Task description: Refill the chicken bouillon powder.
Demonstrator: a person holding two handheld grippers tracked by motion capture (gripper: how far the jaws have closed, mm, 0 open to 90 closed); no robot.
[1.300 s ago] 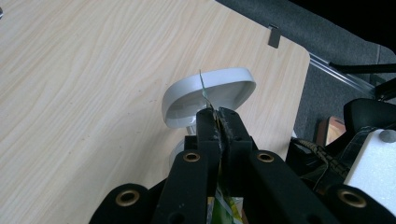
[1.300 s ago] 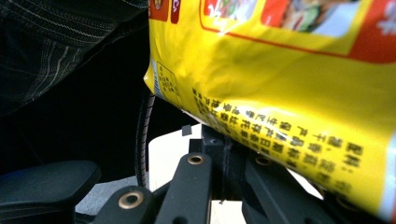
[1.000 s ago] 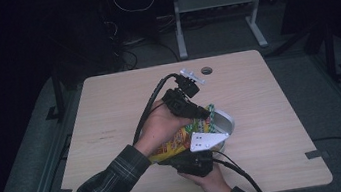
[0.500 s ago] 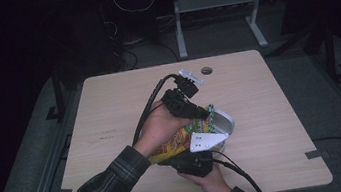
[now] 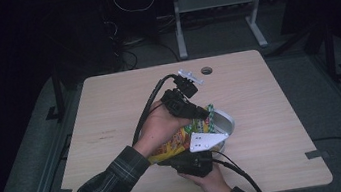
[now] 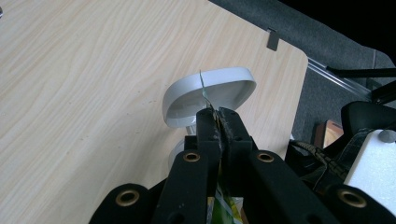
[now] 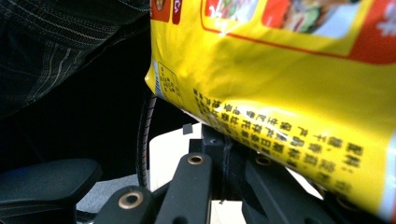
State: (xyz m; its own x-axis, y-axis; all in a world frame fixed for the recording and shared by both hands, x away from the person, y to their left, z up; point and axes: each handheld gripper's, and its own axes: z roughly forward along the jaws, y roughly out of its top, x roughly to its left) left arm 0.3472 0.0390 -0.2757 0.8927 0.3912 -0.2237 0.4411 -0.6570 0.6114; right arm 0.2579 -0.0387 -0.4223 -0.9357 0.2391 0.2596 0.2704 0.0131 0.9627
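Observation:
A yellow snack bag is held up between my two grippers, just left of a white bowl on the wooden table. My left gripper comes down from above, shut on the bag's thin top edge. In the left gripper view the jaws meet on that edge, with the bowl right beyond them. My right gripper is under the bag, near the table's front. In the right gripper view its jaws are shut at the lower seam of the yellow bag.
The bowl sits on the table's right half. A round cable hole lies near the far edge. A plaid sleeve crosses the front left. Beyond the table are a grey shelf frame and cables on the dark floor.

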